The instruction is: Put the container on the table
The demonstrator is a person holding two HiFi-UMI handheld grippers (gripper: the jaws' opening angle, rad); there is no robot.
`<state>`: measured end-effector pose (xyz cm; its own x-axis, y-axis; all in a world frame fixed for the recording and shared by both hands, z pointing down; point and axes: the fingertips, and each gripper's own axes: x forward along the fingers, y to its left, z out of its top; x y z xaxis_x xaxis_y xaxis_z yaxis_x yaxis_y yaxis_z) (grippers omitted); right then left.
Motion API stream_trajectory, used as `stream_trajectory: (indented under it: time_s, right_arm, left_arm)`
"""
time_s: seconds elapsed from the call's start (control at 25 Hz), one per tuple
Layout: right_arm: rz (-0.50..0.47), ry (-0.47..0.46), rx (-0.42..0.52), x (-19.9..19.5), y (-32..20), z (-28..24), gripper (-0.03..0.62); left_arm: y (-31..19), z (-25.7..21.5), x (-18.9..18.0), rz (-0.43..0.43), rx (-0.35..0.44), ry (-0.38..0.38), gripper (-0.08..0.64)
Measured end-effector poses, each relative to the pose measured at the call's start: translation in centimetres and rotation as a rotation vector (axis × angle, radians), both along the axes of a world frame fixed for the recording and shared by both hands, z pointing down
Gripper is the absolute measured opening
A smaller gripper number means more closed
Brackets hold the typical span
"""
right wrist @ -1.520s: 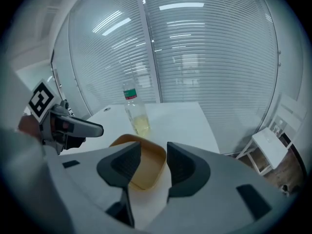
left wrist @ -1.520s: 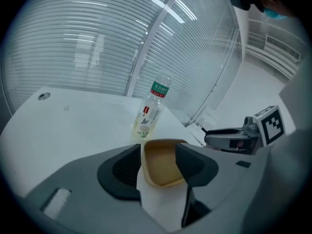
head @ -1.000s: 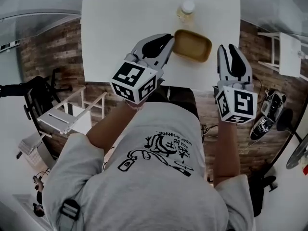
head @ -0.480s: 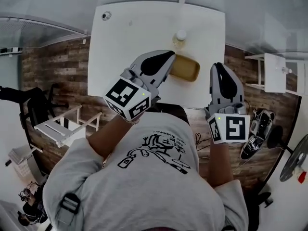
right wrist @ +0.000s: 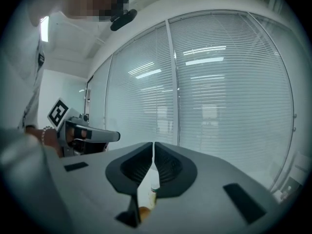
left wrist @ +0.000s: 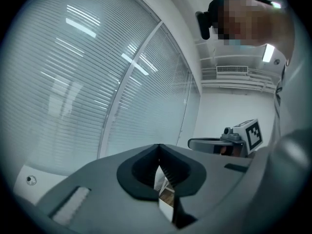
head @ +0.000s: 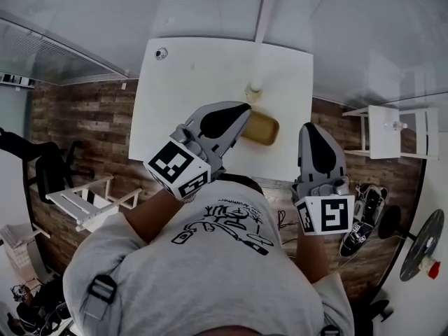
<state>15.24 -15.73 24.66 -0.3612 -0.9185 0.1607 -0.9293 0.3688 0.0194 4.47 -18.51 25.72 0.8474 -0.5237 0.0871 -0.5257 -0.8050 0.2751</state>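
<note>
Head view: the left gripper (head: 240, 108) and right gripper (head: 312, 127) are held level above the bench (head: 196, 82), where the container (head: 261, 129) is set. Left gripper view: the fingers (left wrist: 140, 168) are pressed together, empty. Right gripper view: the fingers (right wrist: 168, 167), just closed, are met on nothing.

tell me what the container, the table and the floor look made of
The container is tan, matte and shallow with rounded corners: moulded fibre or plastic, cannot tell which. The table has a smooth plain white top, likely laminate or painted board. The floor shows brown planks with visible grain: wood or a wood-look covering.
</note>
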Motion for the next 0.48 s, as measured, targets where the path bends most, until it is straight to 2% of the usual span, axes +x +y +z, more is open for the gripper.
stream_trajectory:
  time_s: [0.48]
  right_arm:
    - [0.029,-0.026,0.041,0.2,1.3,-3.3,0.014]
  left_arm:
    - [0.9,-2.7,0.3,-0.022,0.041,0.019,0.006]
